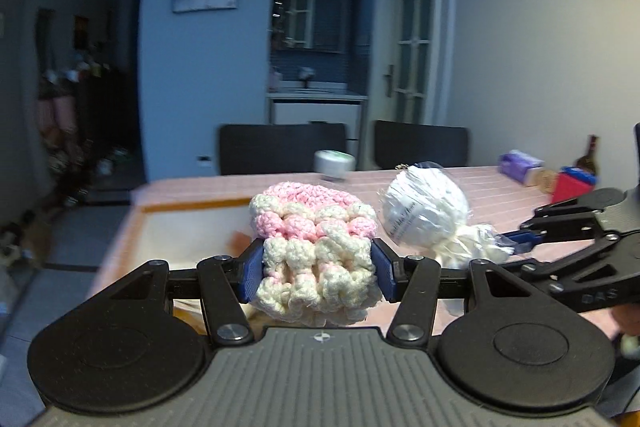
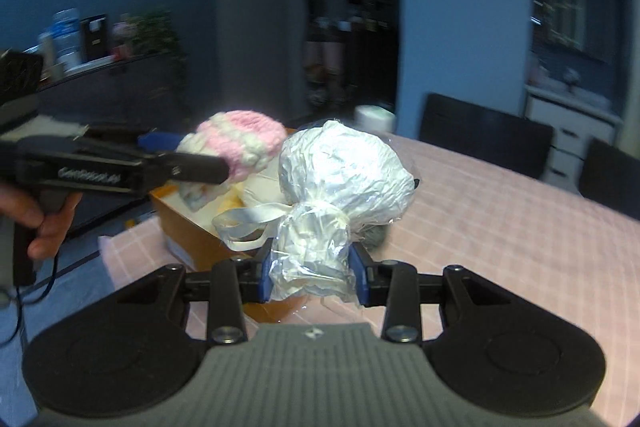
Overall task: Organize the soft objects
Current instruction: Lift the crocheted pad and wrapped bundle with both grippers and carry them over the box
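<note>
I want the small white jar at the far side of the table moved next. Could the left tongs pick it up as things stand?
Probably not yet. The left tongs are shut on the crocheted piece, so the fingers have no room for the white jar. The path over the table looks free once that piece is set down.

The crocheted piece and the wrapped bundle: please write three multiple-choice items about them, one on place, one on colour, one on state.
1. Where is the orange box?
A. on the pink tablecloth
B. on a chair
C. on the floor

2. Which colours has the crocheted piece?
A. blue and grey
B. pink and cream
C. green

3. What does the right gripper do?
A. hangs empty
B. pinches the tied neck of the wrapped bundle
C. holds a bottle

Key: 1 A, the box stands on the cloth; 2 B, the yarn shows both; 3 B, both fingers press the plastic.
</note>
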Motion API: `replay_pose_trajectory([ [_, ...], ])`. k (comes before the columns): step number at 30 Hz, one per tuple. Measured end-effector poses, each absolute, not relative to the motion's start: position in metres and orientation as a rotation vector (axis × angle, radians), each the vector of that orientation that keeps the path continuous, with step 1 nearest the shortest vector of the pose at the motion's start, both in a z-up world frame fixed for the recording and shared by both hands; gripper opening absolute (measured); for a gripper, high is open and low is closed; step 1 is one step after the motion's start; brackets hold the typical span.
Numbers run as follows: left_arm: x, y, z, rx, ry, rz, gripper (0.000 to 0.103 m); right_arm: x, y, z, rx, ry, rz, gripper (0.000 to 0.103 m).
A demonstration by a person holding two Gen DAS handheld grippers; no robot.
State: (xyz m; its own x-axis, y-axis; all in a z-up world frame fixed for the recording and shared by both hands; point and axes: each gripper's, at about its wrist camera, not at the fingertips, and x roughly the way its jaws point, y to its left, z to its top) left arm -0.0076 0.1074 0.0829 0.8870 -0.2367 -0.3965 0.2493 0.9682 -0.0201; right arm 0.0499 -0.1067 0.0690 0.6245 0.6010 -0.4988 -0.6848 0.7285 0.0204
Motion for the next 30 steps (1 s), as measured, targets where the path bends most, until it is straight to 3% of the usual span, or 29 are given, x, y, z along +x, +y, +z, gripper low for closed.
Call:
replay_pose_trajectory([
  [9, 0.041, 0.138, 0.088, 0.154, 0.485, -0.164, 0.063, 0.108, -0.023, 0.072, -0.376, 0.534, 0.785, 0.038],
  [16, 0.094, 0.155, 0.061, 0.297, 0.591, -0.151, 0.063, 0.167, 0.038, 0.048, -0.574, 0.596, 0.735, 0.038],
  [30, 0.164, 0.159, 0.003, 0.521, 0.809, -0.208, 0.064, 0.248, 0.102, -0.002, -0.691, 0.772, 0.664, 0.041],
])
